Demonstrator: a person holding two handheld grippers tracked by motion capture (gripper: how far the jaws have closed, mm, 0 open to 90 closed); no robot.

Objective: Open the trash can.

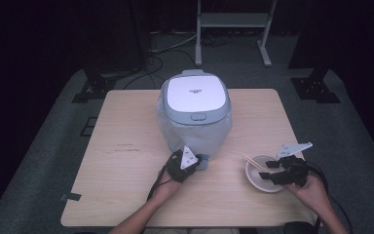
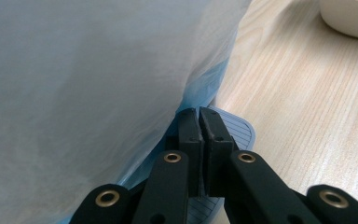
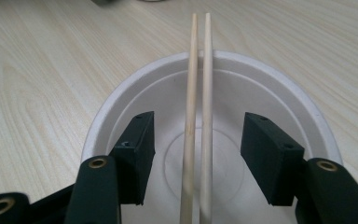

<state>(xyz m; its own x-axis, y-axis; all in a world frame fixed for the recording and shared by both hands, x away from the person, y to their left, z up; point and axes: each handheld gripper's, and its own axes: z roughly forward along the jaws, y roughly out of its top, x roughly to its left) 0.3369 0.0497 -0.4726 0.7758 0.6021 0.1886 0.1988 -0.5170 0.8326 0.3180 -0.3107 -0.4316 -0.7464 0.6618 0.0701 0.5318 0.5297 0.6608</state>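
My left gripper [image 1: 189, 162] sits at the near foot of the rice cooker [image 1: 195, 109], which stands in the middle of the table [image 1: 126, 161] wrapped in a thin, cloudy plastic bag [image 2: 84, 79]. In the left gripper view my 2 jaws are clenched tight together, pad against pad, right at the bag's lower edge where a bluish fringe shows; they may have a pinch of that film between them, but I cannot tell for sure from this angle. Just under and beyond the tips lies a small grey ribbed tab [image 2: 240, 128], flat on the wood. My right gripper [image 1: 272, 170] hangs over a white bowl [image 1: 253, 181] near the table's right front corner, well apart from the cooker. In the right gripper view its jaws stand released, one on either side of 2 chopsticks [image 3: 198, 116] that lie side by side across the bowl, their far ends resting over the far rim [image 3: 261, 63] and pointing out across the table. Neither pad [image 3: 137, 149] touches the sticks; there is clear space on both sides. In the high view the chopsticks run slantwise from the bowl toward the cooker.
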